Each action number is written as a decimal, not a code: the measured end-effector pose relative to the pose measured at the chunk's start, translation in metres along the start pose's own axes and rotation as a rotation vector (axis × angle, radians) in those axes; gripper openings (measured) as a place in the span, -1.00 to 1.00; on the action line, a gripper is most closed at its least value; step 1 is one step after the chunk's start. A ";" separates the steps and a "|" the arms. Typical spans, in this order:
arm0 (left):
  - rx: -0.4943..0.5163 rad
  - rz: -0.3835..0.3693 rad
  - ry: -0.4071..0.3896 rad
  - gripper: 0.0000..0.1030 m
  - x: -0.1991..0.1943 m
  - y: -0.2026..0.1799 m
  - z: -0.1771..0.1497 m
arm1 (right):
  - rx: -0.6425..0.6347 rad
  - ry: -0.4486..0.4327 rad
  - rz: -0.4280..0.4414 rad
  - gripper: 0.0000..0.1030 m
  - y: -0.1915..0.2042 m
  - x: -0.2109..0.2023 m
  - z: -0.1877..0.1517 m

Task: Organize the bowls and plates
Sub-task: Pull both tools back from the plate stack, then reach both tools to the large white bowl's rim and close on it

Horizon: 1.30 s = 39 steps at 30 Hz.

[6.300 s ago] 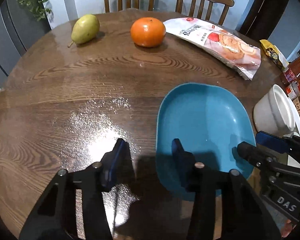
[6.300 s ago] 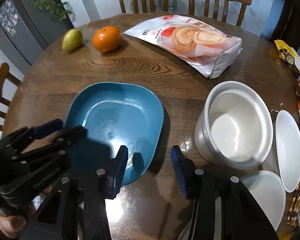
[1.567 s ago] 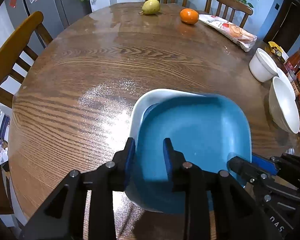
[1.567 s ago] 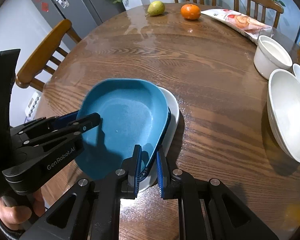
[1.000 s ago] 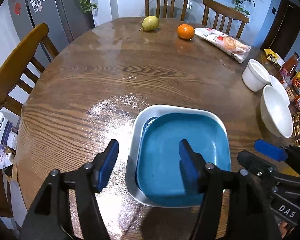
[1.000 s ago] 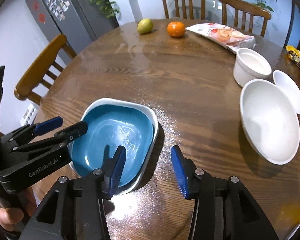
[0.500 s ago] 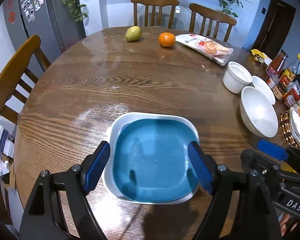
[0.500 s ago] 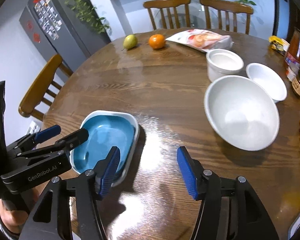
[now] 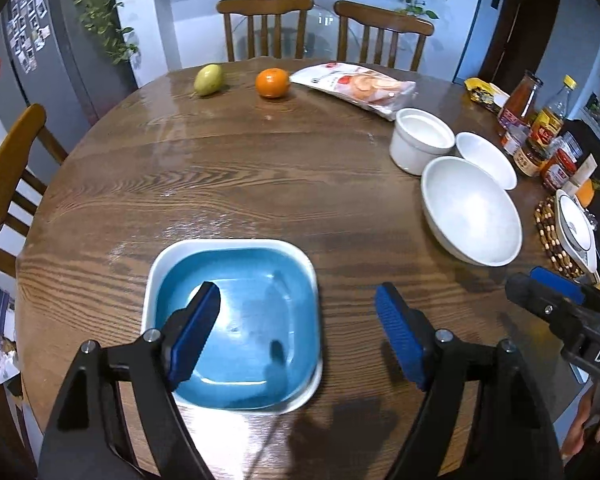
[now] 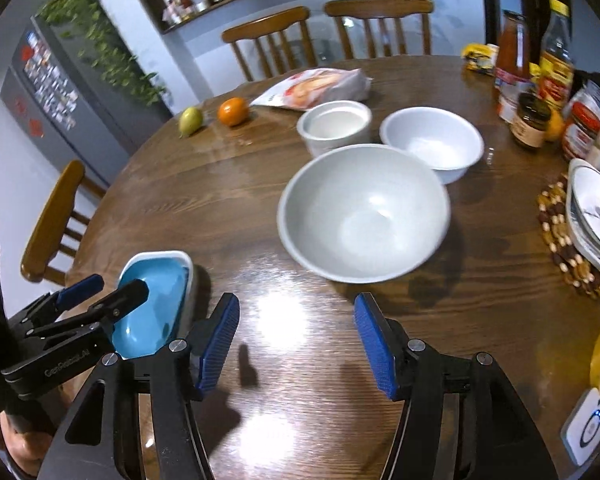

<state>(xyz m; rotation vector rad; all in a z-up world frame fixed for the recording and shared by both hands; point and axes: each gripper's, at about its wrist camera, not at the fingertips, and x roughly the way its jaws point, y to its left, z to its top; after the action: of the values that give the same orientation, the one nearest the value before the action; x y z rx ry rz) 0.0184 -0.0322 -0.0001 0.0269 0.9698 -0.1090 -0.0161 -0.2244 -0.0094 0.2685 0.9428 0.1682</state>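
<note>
A blue square plate [image 9: 252,304] lies nested in a white square plate [image 9: 156,272] near the front edge of the round wooden table [image 9: 260,184]. My left gripper [image 9: 296,300] hangs open above and just right of this stack, with nothing between its fingers. My right gripper [image 10: 296,312] is open over bare wood, pointing toward a large white bowl [image 10: 364,212]. Behind that bowl stand a smaller white bowl [image 10: 432,144] and a white straight-sided pot [image 10: 334,122]. In the right wrist view the stack [image 10: 152,308] shows at the far left, under the left gripper [image 10: 118,284].
A pear [image 9: 209,79], an orange [image 9: 273,82] and a snack bag [image 9: 356,86] lie at the far side. Bottles and jars [image 10: 532,80] crowd the right edge, beside a beaded mat [image 10: 560,236] carrying patterned plates [image 10: 596,208]. Wooden chairs stand around the table.
Both grippers let go of the blue plate, which now rests in the white plate. Both have opened wide, pulled back and shifted right; the right view now faces the white bowls.
</note>
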 end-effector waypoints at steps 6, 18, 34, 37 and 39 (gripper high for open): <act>-0.001 -0.030 0.002 0.53 0.007 -0.025 0.008 | 0.043 -0.015 -0.031 0.18 -0.028 -0.008 0.003; 0.022 -0.048 -0.011 0.53 0.042 -0.081 0.038 | 0.118 -0.037 -0.085 0.18 -0.086 -0.003 0.017; 0.045 -0.046 0.080 0.44 0.091 -0.108 0.056 | 0.116 0.026 -0.063 0.18 -0.099 0.037 0.041; 0.037 -0.060 0.103 0.16 0.097 -0.108 0.058 | 0.111 0.044 -0.052 0.18 -0.099 0.043 0.042; 0.036 -0.065 0.115 -0.05 0.100 -0.108 0.059 | 0.110 0.055 -0.043 0.18 -0.099 0.047 0.043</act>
<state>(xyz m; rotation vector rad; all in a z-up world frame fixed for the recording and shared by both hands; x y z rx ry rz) 0.1110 -0.1521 -0.0464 0.0357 1.0835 -0.1862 0.0480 -0.3135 -0.0513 0.3465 1.0136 0.0851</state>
